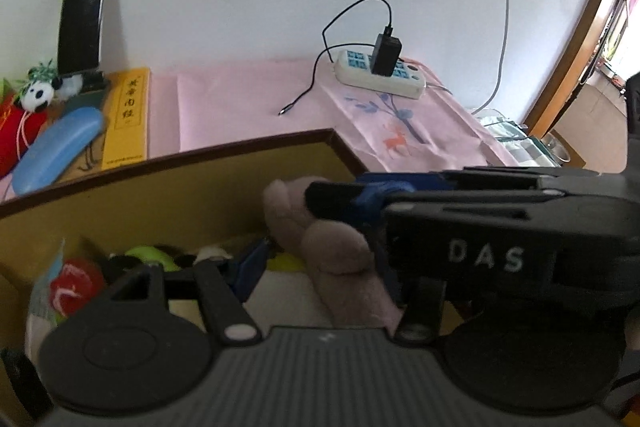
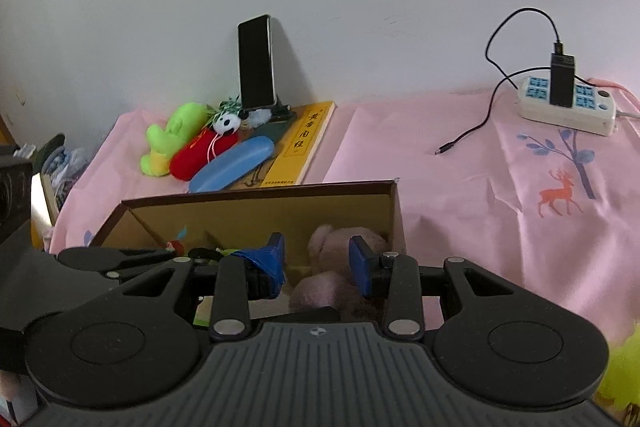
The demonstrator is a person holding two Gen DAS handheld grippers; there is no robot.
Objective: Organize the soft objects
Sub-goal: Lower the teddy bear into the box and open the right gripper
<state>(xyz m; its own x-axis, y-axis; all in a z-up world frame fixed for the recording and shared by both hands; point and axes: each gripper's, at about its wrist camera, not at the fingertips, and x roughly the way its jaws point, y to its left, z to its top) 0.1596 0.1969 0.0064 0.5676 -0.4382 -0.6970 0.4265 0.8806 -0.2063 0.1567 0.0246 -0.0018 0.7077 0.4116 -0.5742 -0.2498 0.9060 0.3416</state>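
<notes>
A pink-grey plush toy (image 2: 336,259) sits at the right end of an open cardboard box (image 2: 260,203). My right gripper (image 2: 316,263) is open, its blue-padded fingers either side of the plush. In the left wrist view the plush (image 1: 320,239) sits between my left gripper (image 1: 316,239) fingers; the right gripper's body crosses in from the right and hides the left gripper's right finger. Other soft toys (image 1: 80,283) lie in the box. A green plush (image 2: 172,139), a red plush (image 2: 200,155) and a small panda (image 2: 226,123) lie on the pink cloth behind the box.
A blue glasses case (image 2: 232,163), a yellow book (image 2: 304,143) and a phone on a stand (image 2: 256,63) sit behind the box by the wall. A power strip (image 2: 568,107) with charger and loose cable sits far right. The pink cloth (image 2: 480,187) covers the surface.
</notes>
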